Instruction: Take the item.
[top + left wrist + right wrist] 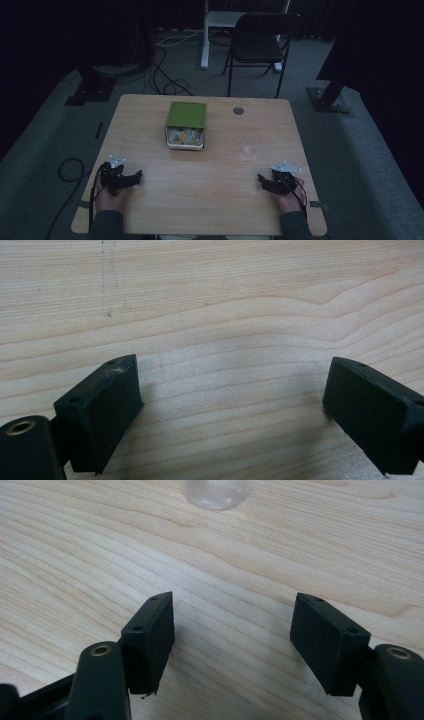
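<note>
High view had both claws resting at the near edge of the table (210,200): left claw (131,178) and right claw (266,182), well apart, tips turned toward each other. Green box (186,125) sat ahead of and between them, long axis running away from the person, open end with yellowish contents facing the near edge. Clear glass (250,143) stood ahead of the right claw. Right gripper view caught the glass base (216,491) past its wide-spread jaws. Left gripper view: jaws wide, bare wood between.
</note>
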Motion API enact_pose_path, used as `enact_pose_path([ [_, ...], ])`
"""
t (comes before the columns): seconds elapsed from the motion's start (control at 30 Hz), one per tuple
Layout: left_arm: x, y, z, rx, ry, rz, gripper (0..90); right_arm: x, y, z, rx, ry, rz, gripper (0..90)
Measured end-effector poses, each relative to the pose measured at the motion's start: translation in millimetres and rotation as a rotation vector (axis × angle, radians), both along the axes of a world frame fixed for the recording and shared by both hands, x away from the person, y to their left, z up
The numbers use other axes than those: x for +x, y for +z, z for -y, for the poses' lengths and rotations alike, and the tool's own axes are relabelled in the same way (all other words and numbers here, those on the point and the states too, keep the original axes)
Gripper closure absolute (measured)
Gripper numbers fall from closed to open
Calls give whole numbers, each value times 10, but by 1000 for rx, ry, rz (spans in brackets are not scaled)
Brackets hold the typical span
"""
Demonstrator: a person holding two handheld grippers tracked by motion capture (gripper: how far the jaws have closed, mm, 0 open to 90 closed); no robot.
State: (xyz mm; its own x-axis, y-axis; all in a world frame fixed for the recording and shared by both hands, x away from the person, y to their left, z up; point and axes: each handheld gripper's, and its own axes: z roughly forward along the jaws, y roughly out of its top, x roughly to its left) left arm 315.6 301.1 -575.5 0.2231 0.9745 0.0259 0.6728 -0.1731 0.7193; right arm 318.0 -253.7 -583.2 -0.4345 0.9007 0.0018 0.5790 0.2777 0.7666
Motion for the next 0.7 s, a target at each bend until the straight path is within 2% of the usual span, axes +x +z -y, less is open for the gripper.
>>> enact_pose_path([
  [0.33,-5,1,-2,-1,0,1,97,1,0,-7,-1,1,1,336],
  [0.43,-27,5,-10,-4,6,14,157,1,1,-9,-1,2,1,335],
  [0.5,-28,5,-7,-4,9,14,160,2,0,-9,-1,2,1,335],
  [0.57,-38,14,3,-4,15,8,174,2,1,-10,-1,2,1,335],
  [0.67,-49,36,21,-1,13,-2,249,2,1,-10,-1,2,1,335],
  [0.7,-49,44,28,-1,1,-6,249,1,1,-10,-1,1,1,335],
])
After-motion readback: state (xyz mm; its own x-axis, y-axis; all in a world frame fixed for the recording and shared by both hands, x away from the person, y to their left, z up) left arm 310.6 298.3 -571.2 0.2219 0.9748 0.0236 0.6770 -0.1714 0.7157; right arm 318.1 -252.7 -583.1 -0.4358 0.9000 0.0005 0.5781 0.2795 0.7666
